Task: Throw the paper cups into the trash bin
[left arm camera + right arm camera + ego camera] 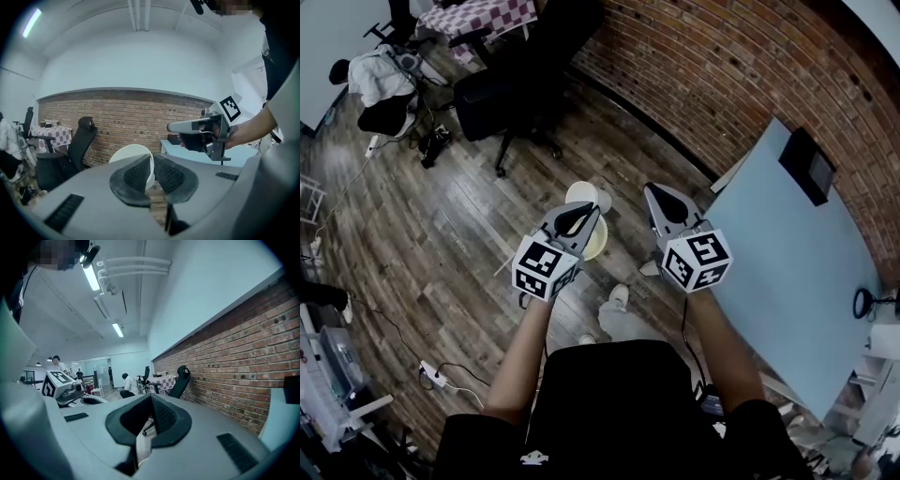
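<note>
My left gripper [586,214] is shut on the rim of a white paper cup [587,196], held out over the wooden floor. A cream round part shows just beneath the jaws. In the left gripper view the cup's [133,154] thin wall is pinched between the two dark pads [136,176]. My right gripper [655,193] is level with the left one and a little to its right; its jaws meet at the tips with nothing between them [151,399]. From the left gripper view it [171,127] hangs in the air to the right. No trash bin shows in any view.
A black office chair [520,84] stands ahead on the wood floor. A pale blue table [797,272] with a black device [811,164] runs along the brick wall [722,75] at the right. A power strip [431,373] and cables lie at the left. People sit far off [125,383].
</note>
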